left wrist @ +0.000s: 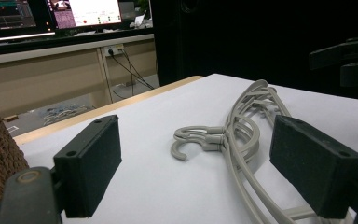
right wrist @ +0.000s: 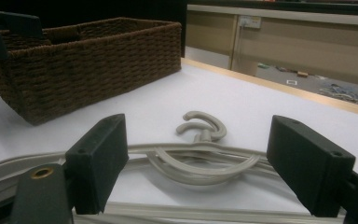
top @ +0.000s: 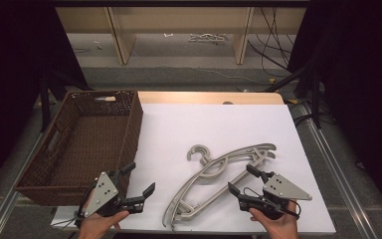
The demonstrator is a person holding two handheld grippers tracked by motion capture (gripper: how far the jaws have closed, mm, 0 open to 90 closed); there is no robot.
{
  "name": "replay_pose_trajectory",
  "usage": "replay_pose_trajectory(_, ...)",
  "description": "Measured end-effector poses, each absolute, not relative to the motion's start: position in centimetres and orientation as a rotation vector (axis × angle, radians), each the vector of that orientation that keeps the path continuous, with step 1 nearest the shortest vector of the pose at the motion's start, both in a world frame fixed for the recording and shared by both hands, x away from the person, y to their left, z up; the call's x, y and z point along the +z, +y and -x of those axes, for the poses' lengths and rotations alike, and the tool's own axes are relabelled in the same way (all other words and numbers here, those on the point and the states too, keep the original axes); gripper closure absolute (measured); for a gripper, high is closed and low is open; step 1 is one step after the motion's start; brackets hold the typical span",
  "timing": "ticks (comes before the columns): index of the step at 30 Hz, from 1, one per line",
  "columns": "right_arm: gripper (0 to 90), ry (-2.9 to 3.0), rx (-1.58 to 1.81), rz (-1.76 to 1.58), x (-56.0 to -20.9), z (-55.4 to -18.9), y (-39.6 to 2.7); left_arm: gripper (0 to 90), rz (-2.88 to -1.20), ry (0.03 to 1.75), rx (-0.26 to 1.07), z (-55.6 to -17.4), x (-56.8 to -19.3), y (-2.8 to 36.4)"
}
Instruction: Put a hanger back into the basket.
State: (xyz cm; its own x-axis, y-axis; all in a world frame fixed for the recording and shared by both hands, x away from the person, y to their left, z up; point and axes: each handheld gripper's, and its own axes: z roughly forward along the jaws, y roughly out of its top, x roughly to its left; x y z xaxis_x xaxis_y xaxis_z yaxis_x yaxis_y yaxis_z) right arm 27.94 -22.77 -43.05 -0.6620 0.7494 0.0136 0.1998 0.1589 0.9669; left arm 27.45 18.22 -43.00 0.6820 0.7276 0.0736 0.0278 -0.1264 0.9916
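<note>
While the brown basket (top: 79, 144) sits empty to the left of the hangers (top: 219, 184), nothing has been picked up yet. I think this is the reaching step. The left gripper (top: 140, 180) hovers just left of the hangers, jaws spread wide, holding and touching nothing. The grey hangers lie stacked flat on the white table (top: 179, 129). The right gripper (top: 240, 178) waits just right of the hangers, also wide open and empty. Next, one gripper likely needs to close on a hanger bar.
</note>
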Motion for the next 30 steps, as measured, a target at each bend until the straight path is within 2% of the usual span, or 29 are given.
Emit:
replay_pose_trajectory(23, 22.3, 1.938, 1.492, -0.91, -43.4, -28.3, -23.4, 18.8, -1.591, 0.633, 0.653, -27.9, -42.4, 17.3)
replay_pose_trajectory(30, 22.3, 1.94, 1.498, -0.917, -43.4, -28.3, -23.4, 19.7, -1.731, 0.615, 0.552, -28.5, -41.9, 14.5)
